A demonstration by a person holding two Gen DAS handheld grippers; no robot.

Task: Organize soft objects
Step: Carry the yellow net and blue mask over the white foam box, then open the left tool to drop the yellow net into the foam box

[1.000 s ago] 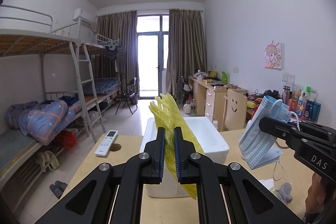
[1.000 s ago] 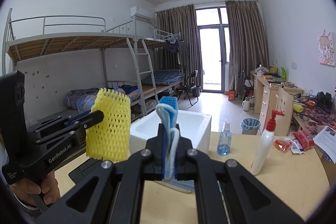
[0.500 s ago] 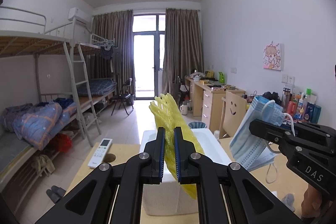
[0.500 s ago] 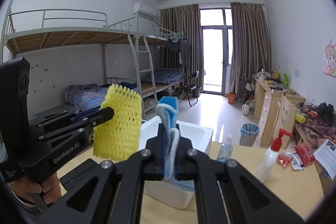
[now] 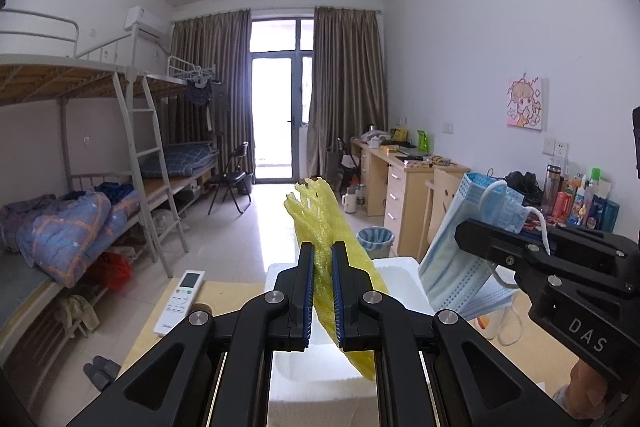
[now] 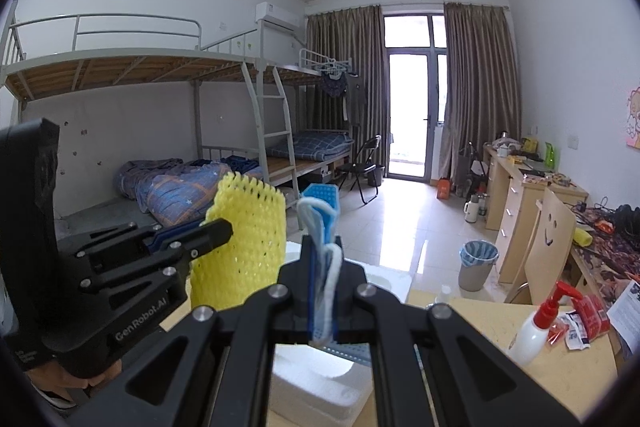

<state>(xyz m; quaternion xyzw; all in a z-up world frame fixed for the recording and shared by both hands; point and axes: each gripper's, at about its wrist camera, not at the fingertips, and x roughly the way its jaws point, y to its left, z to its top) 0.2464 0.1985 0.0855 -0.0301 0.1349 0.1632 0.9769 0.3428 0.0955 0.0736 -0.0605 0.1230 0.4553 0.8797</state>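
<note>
In the left wrist view, the left claw [image 5: 320, 291] at lower centre is clenched on a yellow foam net [image 5: 332, 247], above the white foam box [image 5: 396, 269] on the worktop [image 5: 224, 293]. At right, the right claw [image 5: 460, 237] grips a blue face mask [image 5: 456, 259].

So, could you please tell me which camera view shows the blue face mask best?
The left wrist view: the blue face mask hangs there broadside, pleats and ear loops visible. The right wrist view shows it only edge-on, pinched in the right tool.
</note>
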